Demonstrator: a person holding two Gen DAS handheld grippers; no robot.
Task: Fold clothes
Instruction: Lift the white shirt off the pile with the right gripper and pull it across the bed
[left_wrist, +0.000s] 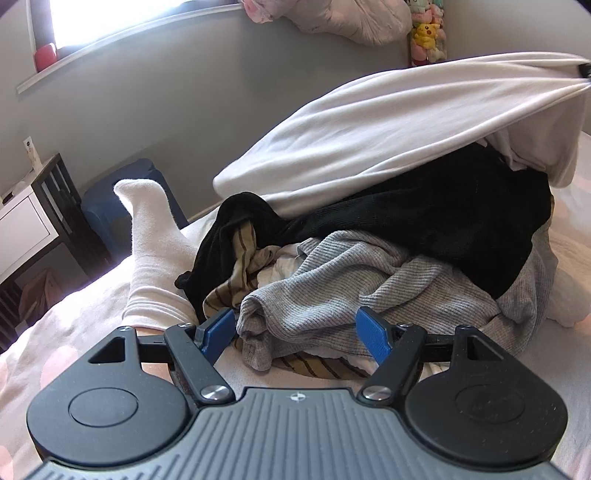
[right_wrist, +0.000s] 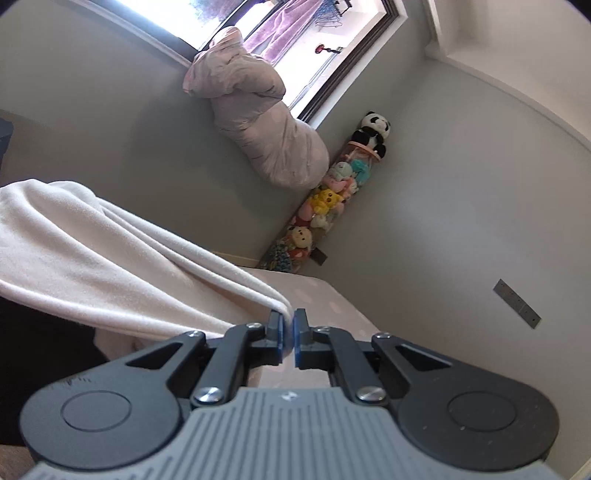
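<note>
No garment is folded yet: 1 white shirt (left_wrist: 369, 122) is pinched by the right gripper (right_wrist: 289, 332) above the pile (left_wrist: 369, 266); the left gripper (left_wrist: 295, 332) is spread, empty.

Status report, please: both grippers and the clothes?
Right gripper shut on white garment, lifted off pile. Left gripper open over grey ribbed top. Black garment beneath.

A smooth white knit cloth garment (left_wrist: 388, 122) is looking soft and matt. The ribbed grey cloth top (left_wrist: 332, 291) is showing a rough weave, the white terry sock (left_wrist: 151, 236) is looking fuzzy, and the black garment (left_wrist: 443, 221) is appearing velvety. The left hand-held gripper (left_wrist: 300, 334) is showing matt black plastic, blue textured pads and shiny metal screws.
</note>
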